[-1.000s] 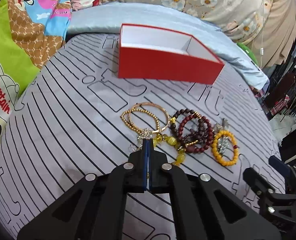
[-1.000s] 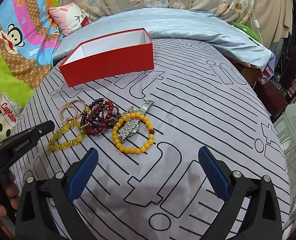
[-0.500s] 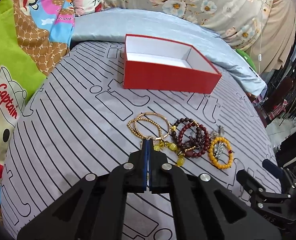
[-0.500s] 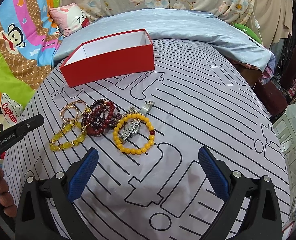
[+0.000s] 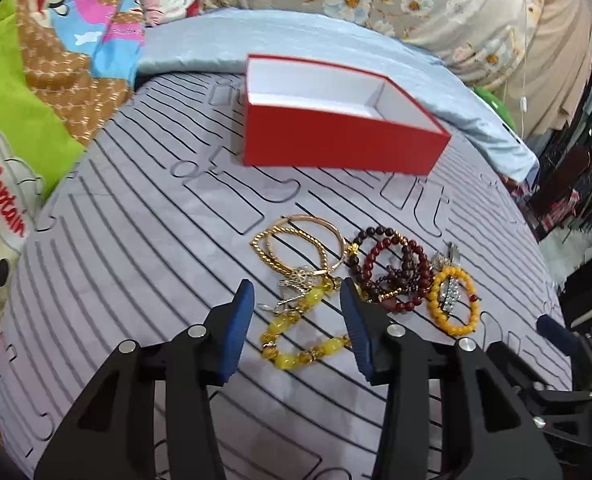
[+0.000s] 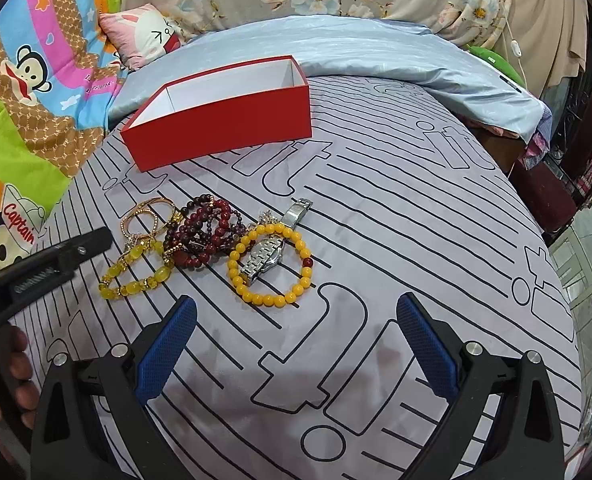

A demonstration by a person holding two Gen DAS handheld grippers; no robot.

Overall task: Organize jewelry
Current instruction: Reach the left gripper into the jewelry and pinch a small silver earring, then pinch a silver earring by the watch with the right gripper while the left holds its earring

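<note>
An empty red box [image 5: 336, 136] with a white inside stands at the back of the grey striped bedsheet; it also shows in the right wrist view [image 6: 223, 116]. In front of it lies a cluster of jewelry: gold bangles [image 5: 296, 244], a yellow bead bracelet [image 5: 304, 336], dark red bead bracelets [image 5: 392, 272], an orange bead bracelet [image 5: 454, 304] and a silver watch [image 6: 267, 254]. My left gripper [image 5: 296, 300] is open, its fingers on either side of the yellow bead bracelet's near part. My right gripper [image 6: 296, 316] is open and empty, just short of the orange bead bracelet [image 6: 269, 266].
A light blue quilt [image 6: 336, 48] lies folded behind the box. A cartoon-print blanket [image 5: 35, 92] and a pink pillow [image 6: 143, 36] are at the left. The bed edge drops off at the right, with dark furniture [image 6: 564, 168] beyond.
My left gripper has opened from shut and now straddles the yellow bead bracelet. The right gripper has stayed open and barely moved.
</note>
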